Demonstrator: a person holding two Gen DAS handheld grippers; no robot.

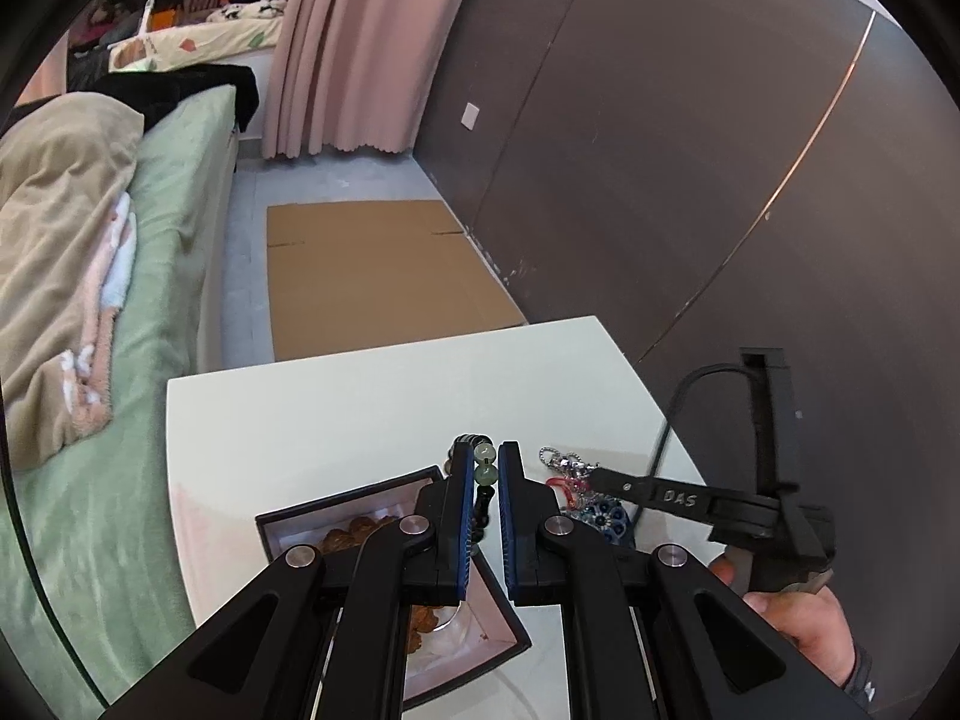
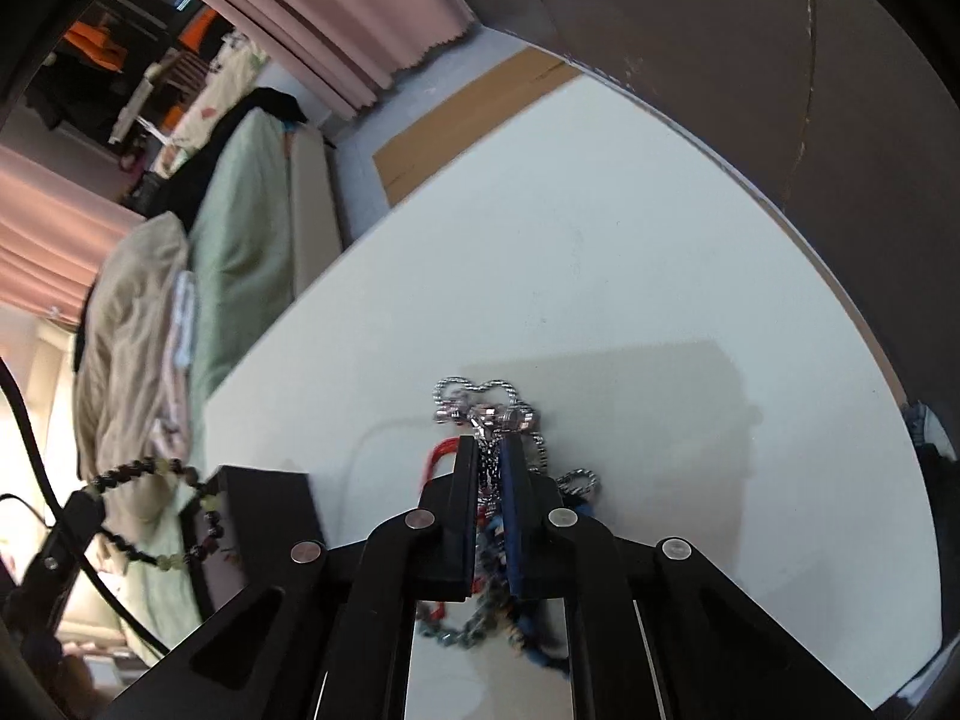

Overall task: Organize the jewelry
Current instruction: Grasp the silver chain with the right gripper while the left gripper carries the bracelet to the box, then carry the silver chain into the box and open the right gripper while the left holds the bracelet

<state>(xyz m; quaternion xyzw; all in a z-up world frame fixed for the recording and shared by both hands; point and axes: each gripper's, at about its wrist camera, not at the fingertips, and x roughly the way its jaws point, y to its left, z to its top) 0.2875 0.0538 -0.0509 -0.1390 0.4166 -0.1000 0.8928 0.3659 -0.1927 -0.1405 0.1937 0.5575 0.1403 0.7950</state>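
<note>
A beaded bracelet (image 1: 485,480) of dark beads with a few pale green ones hangs pinched between the narrowed jaws of the left gripper (image 1: 485,462), held above the white table (image 1: 336,414) just past the near corner of an open jewelry box (image 1: 288,531). Most of the strand is hidden behind the blue-lined fingers; only two green beads and a short dark run show in the gap, though from the right wrist the loop (image 2: 156,516) can be seen dangling in front of the box's dark side (image 2: 270,516). The box has a black rim and a pale pink lining, and something brownish lies inside, too covered by the gripper's linkage to identify. To the right, a tangle of jewelry (image 1: 576,480) sits on the table: silver chain, a red cord, and blue beaded pieces bunched together. The right gripper (image 2: 491,456) has its jaws drawn close around the silver chain (image 2: 480,414), which runs up between them; the lower part of the heap under the fingers is blurred and hard to sort out. In the left view the right gripper (image 1: 606,476) is seen side-on, its tip at the heap, the hand (image 1: 798,618) holding it cut off at the frame's edge. Beyond the table lie flattened cardboard (image 1: 372,276) on the floor, a green bed (image 1: 174,192) and a pink curtain (image 1: 342,42).
</note>
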